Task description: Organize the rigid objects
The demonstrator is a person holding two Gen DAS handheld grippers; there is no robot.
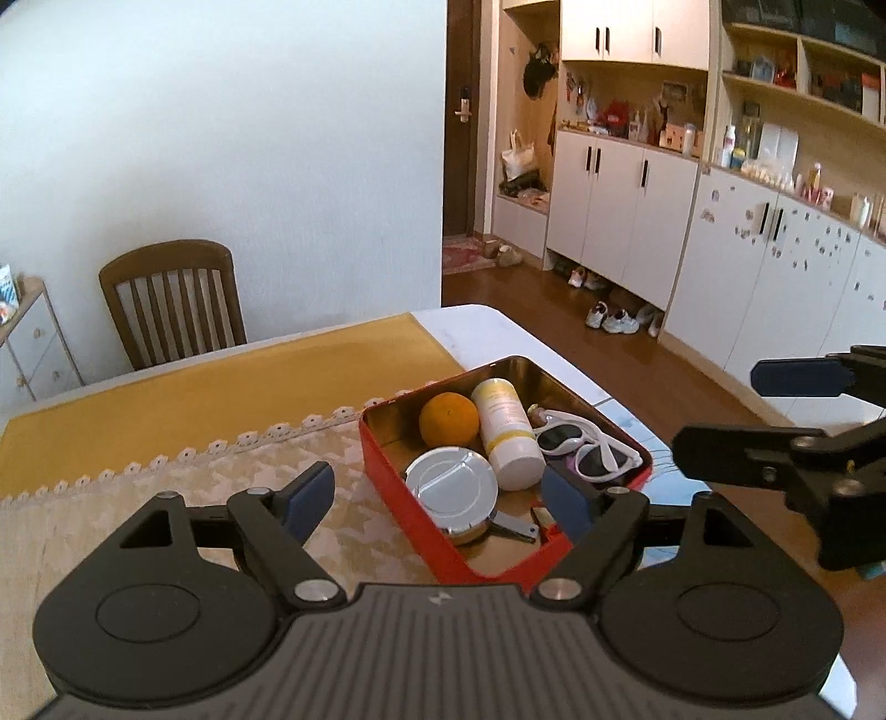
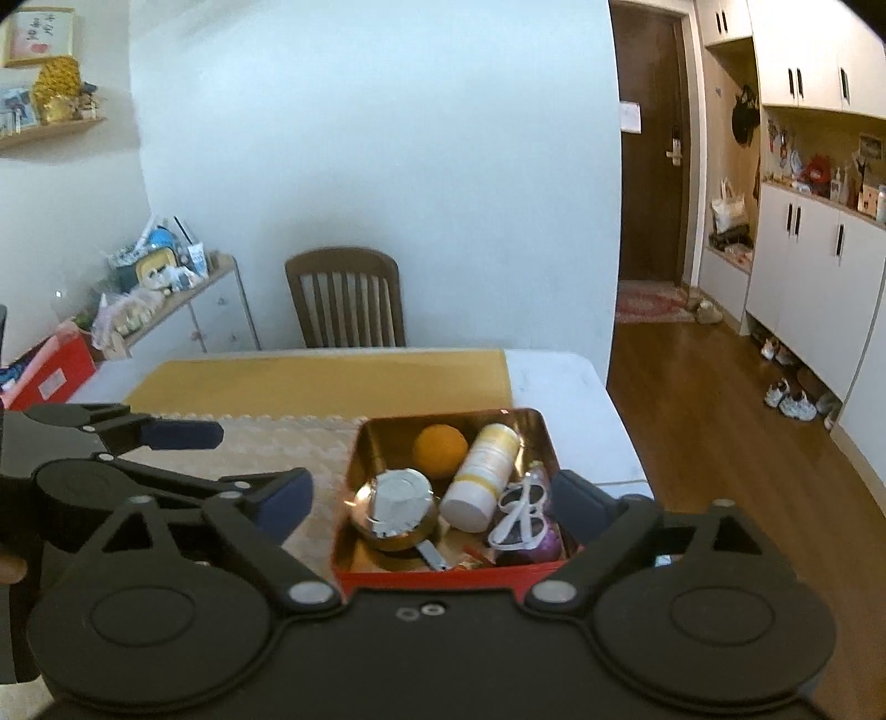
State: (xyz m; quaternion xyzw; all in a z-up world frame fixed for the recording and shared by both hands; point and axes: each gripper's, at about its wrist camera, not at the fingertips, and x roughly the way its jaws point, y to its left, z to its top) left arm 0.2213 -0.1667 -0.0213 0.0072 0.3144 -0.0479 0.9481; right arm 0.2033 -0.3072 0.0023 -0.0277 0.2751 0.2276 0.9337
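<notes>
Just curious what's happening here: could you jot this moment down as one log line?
left tool: open, empty | right tool: open, empty | red tin: holds orange, white bottle, round mirror, white sunglasses

No text can be read. Red characters are seen on the framed picture (image 2: 37,34) above the shelf (image 2: 52,133), and print on the bottle (image 1: 506,426), both illegible.

A wooden chair (image 2: 346,299) stands against the pale wall (image 2: 376,166), tucked behind the table (image 2: 559,376) with its yellow cloth (image 2: 321,376). Right of the chair a dark door (image 2: 653,144) opens onto brown wood flooring (image 2: 703,421), where white cabinets (image 2: 803,249) line the side and sneakers (image 2: 786,401) sit beneath them.
</notes>
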